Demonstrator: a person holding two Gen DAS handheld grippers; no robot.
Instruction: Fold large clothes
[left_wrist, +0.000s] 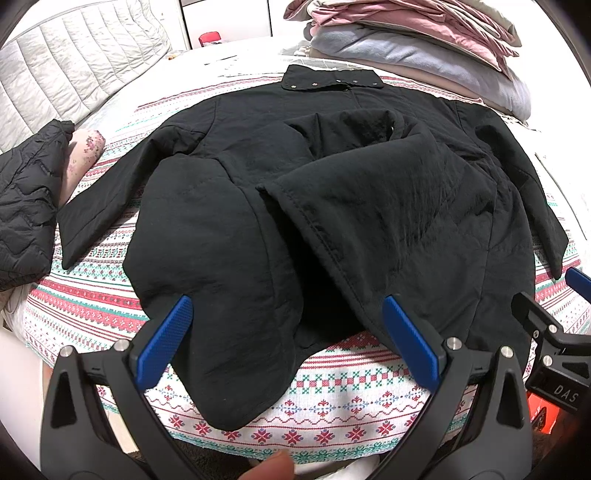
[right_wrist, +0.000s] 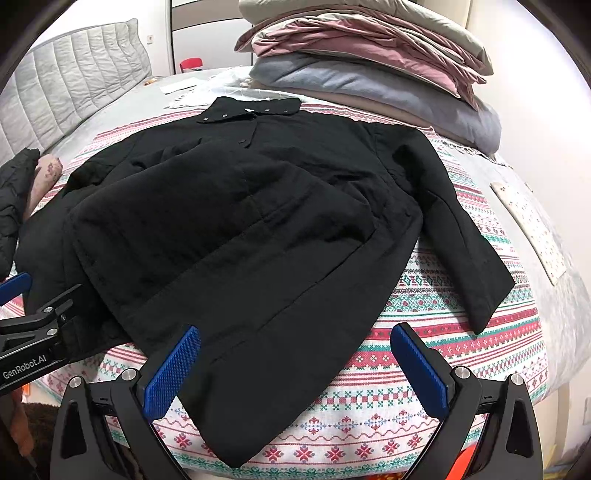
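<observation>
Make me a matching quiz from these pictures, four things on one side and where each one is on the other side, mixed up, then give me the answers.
Things:
1. black coat
2. stack of folded bedding
3. quilted black jacket
4. patterned blanket

Places:
A. at the far left edge of the bed
B. spread under the coat
C. beyond the coat's collar, far right
D. laid flat in the middle, sleeves out

Pairs: 1-D, 2-C, 3-A, 4-B
</observation>
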